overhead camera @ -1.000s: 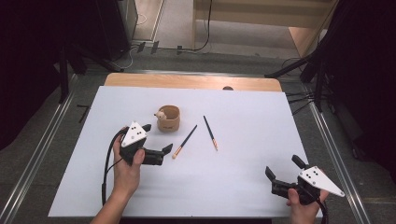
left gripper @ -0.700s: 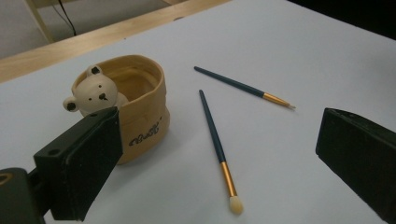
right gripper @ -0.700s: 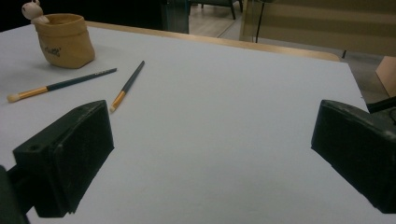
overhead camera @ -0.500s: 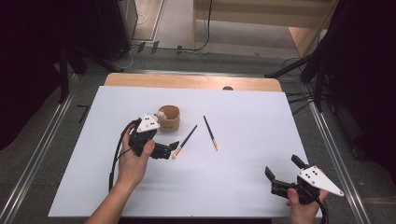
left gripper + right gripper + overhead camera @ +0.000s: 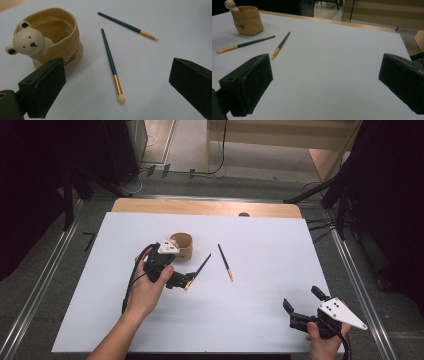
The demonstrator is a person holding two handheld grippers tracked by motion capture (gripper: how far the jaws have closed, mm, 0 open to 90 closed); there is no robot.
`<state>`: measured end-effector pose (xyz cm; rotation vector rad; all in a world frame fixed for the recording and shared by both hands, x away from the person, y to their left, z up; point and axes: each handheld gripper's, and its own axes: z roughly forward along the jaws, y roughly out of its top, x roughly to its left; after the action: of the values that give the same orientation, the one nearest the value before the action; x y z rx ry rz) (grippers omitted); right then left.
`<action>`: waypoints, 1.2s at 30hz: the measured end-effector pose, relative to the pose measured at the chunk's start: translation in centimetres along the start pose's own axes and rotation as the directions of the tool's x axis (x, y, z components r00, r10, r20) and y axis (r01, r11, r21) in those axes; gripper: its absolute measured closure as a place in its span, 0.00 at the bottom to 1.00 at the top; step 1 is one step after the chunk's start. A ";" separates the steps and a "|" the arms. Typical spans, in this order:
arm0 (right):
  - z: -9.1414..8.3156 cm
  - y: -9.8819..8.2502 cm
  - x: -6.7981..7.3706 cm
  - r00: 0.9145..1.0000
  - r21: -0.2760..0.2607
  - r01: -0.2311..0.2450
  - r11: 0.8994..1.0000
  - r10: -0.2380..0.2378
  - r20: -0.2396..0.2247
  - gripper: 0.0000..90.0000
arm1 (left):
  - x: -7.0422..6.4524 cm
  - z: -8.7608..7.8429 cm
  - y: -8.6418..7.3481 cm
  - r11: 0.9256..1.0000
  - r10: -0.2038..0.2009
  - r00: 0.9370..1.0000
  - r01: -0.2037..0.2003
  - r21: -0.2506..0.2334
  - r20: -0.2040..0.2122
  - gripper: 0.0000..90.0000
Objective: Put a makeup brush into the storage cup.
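Observation:
A tan pouch-shaped cup (image 5: 182, 245) with a small white bear on its rim (image 5: 26, 42) stands mid-table. Two dark-handled brushes with gold ferrules lie to its right: the nearer brush (image 5: 200, 268) (image 5: 110, 62) and the farther brush (image 5: 225, 261) (image 5: 127, 25). My left gripper (image 5: 181, 281) (image 5: 117, 71) is open just in front of the cup. The nearer brush's cream tip lies on the table between its jaws, untouched. My right gripper (image 5: 302, 300) (image 5: 327, 70) is open and holds nothing at the front right. The cup (image 5: 247, 20) and both brushes lie far off in its view.
White sheet (image 5: 270, 240) covers the table, with a wooden strip (image 5: 210, 207) along the far edge. A black cable (image 5: 131, 280) trails from my left gripper over the person's wrist. Dark stands and floor rails flank the table.
My left gripper has moved right and forward, from left of the cup to the nearer brush's tip end. The right gripper has stayed still.

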<state>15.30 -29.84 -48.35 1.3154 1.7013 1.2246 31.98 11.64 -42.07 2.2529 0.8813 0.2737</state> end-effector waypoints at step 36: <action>0.1 0.0 0.0 1.000 0.006 -0.001 1.000 0.001 -0.001 0.00 | -0.1 3.2 1.5 0.927 -0.079 0.997 0.079 0.368 -0.015 0.63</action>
<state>15.42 -29.83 -48.41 1.3191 1.7068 1.2222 34.03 9.12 -43.44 2.5504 1.0957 0.0732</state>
